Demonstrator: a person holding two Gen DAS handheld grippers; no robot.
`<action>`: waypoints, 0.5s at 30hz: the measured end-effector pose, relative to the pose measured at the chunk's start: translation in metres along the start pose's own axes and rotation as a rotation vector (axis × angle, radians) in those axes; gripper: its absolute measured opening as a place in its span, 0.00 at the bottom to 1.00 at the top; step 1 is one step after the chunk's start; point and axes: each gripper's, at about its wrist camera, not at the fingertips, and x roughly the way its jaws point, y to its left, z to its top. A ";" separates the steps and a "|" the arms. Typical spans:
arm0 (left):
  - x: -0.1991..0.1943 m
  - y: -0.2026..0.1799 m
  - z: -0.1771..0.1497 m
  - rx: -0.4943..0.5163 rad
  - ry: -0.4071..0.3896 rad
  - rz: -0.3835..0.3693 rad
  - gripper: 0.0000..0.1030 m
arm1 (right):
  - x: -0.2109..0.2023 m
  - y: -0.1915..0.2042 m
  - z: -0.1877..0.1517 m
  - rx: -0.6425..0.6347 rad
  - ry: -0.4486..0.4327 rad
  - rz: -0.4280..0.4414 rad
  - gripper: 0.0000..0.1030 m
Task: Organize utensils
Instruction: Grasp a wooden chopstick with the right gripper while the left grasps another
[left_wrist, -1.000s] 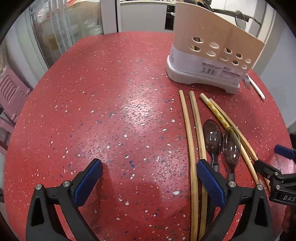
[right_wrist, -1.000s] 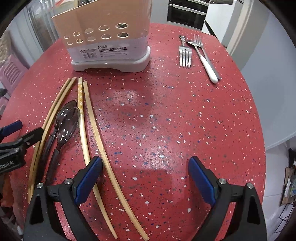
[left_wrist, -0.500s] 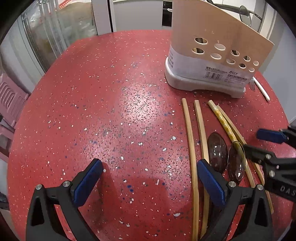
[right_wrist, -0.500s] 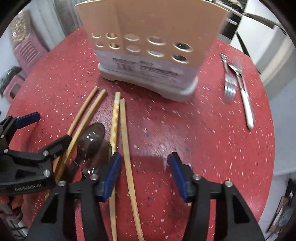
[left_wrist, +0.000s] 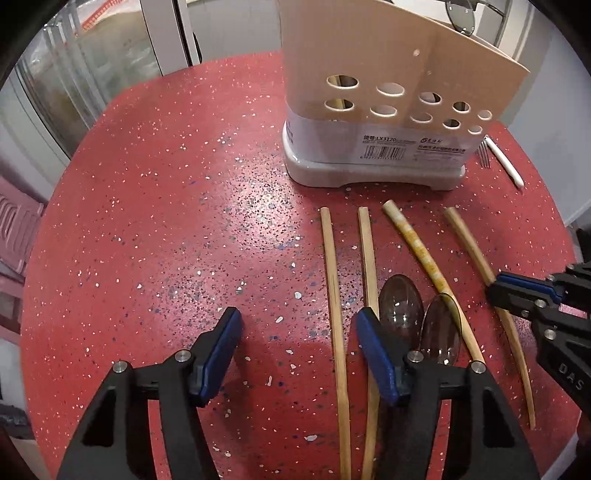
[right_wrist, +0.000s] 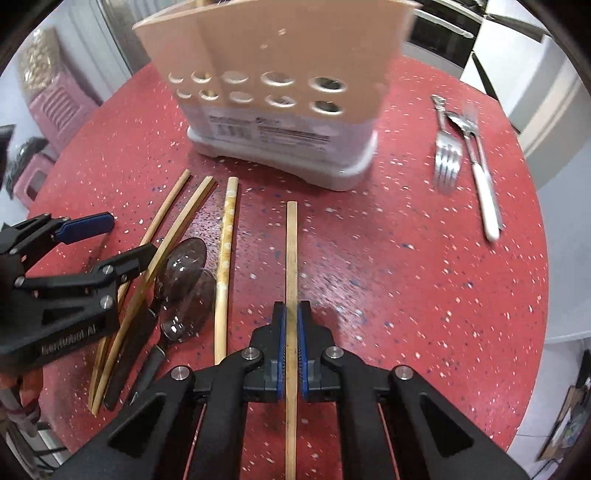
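Note:
A beige utensil caddy (left_wrist: 384, 125) with round holes stands at the back of the red table; it also shows in the right wrist view (right_wrist: 280, 99). Several wooden chopsticks (left_wrist: 334, 288) and two dark plastic spoons (left_wrist: 400, 306) lie in front of it. My right gripper (right_wrist: 291, 325) is shut on one chopstick (right_wrist: 291, 251), which points toward the caddy. That gripper shows at the right edge of the left wrist view (left_wrist: 524, 295). My left gripper (left_wrist: 295, 343) is open and empty, low over the table left of the spoons; it also shows in the right wrist view (right_wrist: 110, 240).
Two metal forks (right_wrist: 447, 158) and a white-handled utensil (right_wrist: 484, 184) lie on the table right of the caddy. The round table's edge (right_wrist: 546, 258) curves close on the right. A pink stool (right_wrist: 55, 103) stands beyond the left edge.
My right gripper has shut on the rightmost chopstick and pulled it away from the patterned one. My left gripper has narrowed slightly and moved closer to the caddy.

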 end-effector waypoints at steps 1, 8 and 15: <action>0.001 0.000 0.002 -0.002 0.005 0.002 0.83 | -0.004 -0.004 -0.003 0.009 -0.019 0.003 0.06; 0.000 -0.016 0.010 0.067 0.036 -0.033 0.41 | -0.027 -0.017 -0.017 0.050 -0.100 0.056 0.06; -0.009 -0.026 -0.008 0.046 -0.029 -0.029 0.27 | -0.051 -0.030 -0.027 0.083 -0.181 0.100 0.06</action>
